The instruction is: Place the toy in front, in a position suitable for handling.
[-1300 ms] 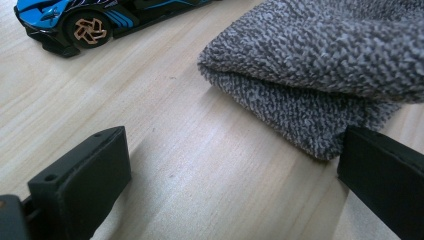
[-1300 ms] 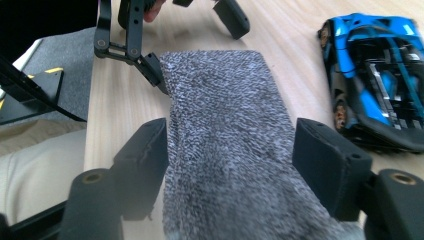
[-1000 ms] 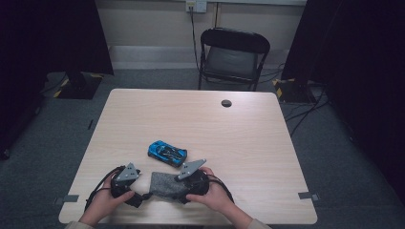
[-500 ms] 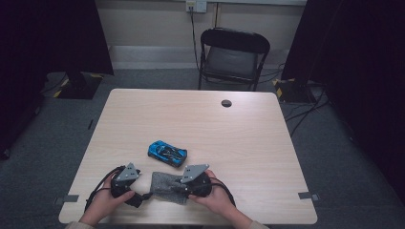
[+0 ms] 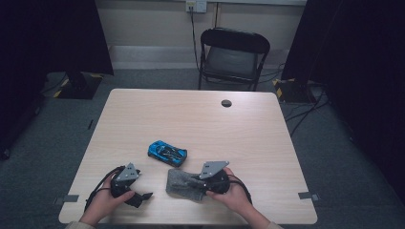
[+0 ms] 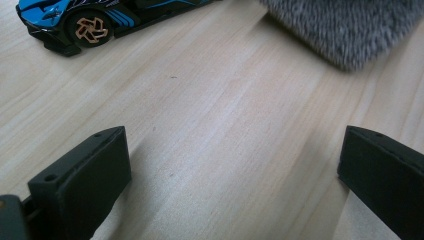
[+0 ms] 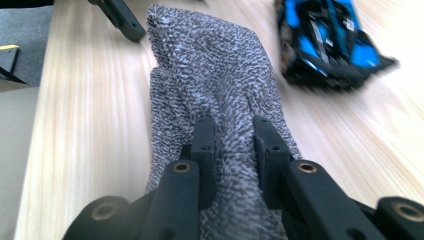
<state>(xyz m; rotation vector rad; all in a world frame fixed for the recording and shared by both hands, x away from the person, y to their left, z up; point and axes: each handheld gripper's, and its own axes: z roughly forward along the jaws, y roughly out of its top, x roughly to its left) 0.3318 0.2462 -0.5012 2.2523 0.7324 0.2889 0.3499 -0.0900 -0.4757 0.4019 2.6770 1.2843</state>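
Pinched on a fold of grey cloth (image 7: 215,90) at the near edge of a pale wooden table (image 5: 248,124): the right gripper (image 7: 234,145), jaws just drawn together and now clamped on the fabric, a ridge of the nubby weave bunched up between them. Seen from above, same gripper (image 5: 203,187) held in the person's right hand (image 5: 234,195), its grey three-cornered plate uppermost, pointing toward the left side of the table with the cloth (image 5: 184,183) spread out ahead of it. Cloth lying flat on the wood for most of its length, far end rumpled into a small peak in the right gripper view.

Just beyond the cloth, toward the middle of the table: a blue toy car (image 5: 167,152), black underneath with orange wheels, close to the cloth's far corner but apart from it. Same car (image 7: 327,45) blurred at upper right in the right gripper view, and its front wheel and nose (image 6: 75,25) at upper left in the left gripper view.

Resting low over the table near the front left corner: the left gripper (image 5: 138,196) in the left hand (image 5: 102,205), jaws wide apart with only bare wood between them (image 6: 235,160), cloth edge (image 6: 345,30) well ahead. Farther back, a small dark round disc (image 5: 226,103) set in the tabletop and a black folding chair (image 5: 231,57) beyond the far edge.
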